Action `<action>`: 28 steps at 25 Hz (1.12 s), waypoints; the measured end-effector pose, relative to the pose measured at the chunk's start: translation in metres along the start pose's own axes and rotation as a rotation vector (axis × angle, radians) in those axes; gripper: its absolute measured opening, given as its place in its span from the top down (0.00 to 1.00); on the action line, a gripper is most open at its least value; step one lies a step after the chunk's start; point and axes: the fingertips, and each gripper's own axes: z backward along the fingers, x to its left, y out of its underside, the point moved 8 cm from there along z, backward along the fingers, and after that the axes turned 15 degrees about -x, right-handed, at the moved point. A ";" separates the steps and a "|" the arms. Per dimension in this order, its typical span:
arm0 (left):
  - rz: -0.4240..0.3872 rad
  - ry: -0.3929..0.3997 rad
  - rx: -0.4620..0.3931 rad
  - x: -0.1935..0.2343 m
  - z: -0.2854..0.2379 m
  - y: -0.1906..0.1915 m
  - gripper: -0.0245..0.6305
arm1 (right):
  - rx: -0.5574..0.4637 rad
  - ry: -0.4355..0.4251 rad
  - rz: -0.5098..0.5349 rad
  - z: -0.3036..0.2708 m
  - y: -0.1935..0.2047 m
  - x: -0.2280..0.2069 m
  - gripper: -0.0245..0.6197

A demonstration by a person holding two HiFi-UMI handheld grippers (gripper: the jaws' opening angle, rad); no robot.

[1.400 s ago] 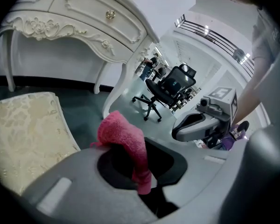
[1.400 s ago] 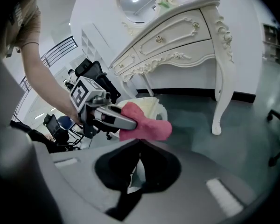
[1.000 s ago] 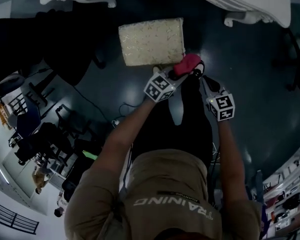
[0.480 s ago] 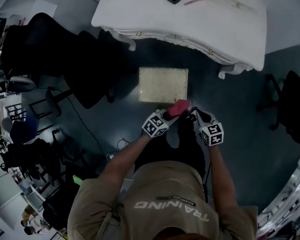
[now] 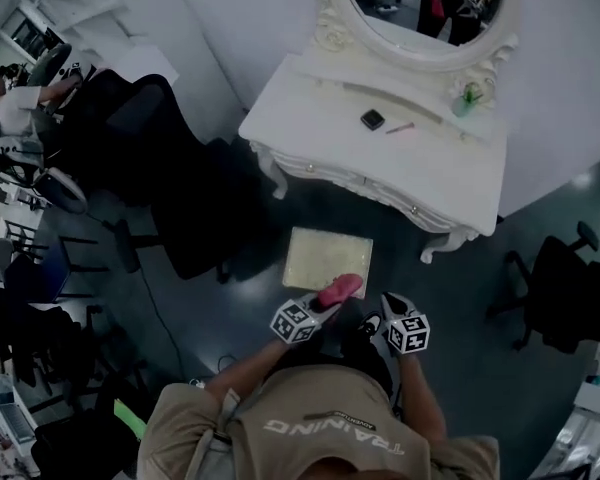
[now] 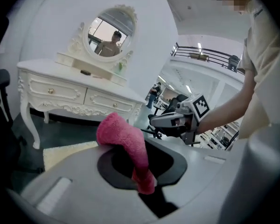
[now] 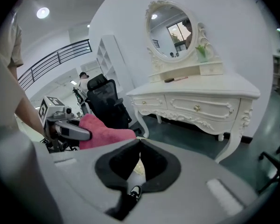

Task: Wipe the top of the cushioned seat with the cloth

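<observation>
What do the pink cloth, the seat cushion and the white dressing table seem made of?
Cloth: fuzzy pile, probably terry or microfibre.
Seat cushion: cream fabric, faintly patterned, matte.
Dressing table: carved, white-painted, smooth; likely wood.

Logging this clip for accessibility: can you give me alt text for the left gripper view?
A pink cloth is pinched in the fingers of the left gripper, its free end bunched upward. Beyond it stand a white dressing table with an oval mirror and a cream seat; the right gripper is at right.
</observation>
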 end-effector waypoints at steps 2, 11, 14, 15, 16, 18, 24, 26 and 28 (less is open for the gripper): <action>-0.010 -0.019 -0.046 -0.005 0.023 -0.016 0.90 | -0.023 -0.016 0.021 0.003 -0.015 0.019 0.95; -0.089 -0.080 -0.198 -0.009 0.093 -0.091 0.90 | -0.109 -0.103 0.203 0.002 -0.085 0.089 0.95; -0.145 -0.097 -0.234 -0.001 0.104 -0.126 0.90 | -0.180 -0.088 0.225 -0.001 -0.118 0.102 0.95; -0.162 -0.105 -0.238 0.000 0.107 -0.136 0.90 | -0.194 -0.085 0.233 0.000 -0.128 0.106 0.95; -0.179 -0.113 -0.239 0.002 0.109 -0.144 0.90 | -0.204 -0.084 0.240 0.001 -0.138 0.111 0.95; -0.207 -0.123 -0.238 0.007 0.112 -0.159 0.90 | -0.221 -0.088 0.250 -0.001 -0.157 0.122 0.95; -0.272 -0.098 -0.229 0.014 0.125 -0.198 0.90 | -0.268 -0.094 0.229 -0.013 -0.200 0.150 0.95; -0.290 -0.085 -0.239 0.013 0.131 -0.214 0.90 | -0.286 -0.081 0.221 -0.013 -0.212 0.157 0.95; -0.302 -0.075 -0.268 0.014 0.137 -0.235 0.90 | -0.321 -0.064 0.214 -0.012 -0.227 0.161 0.95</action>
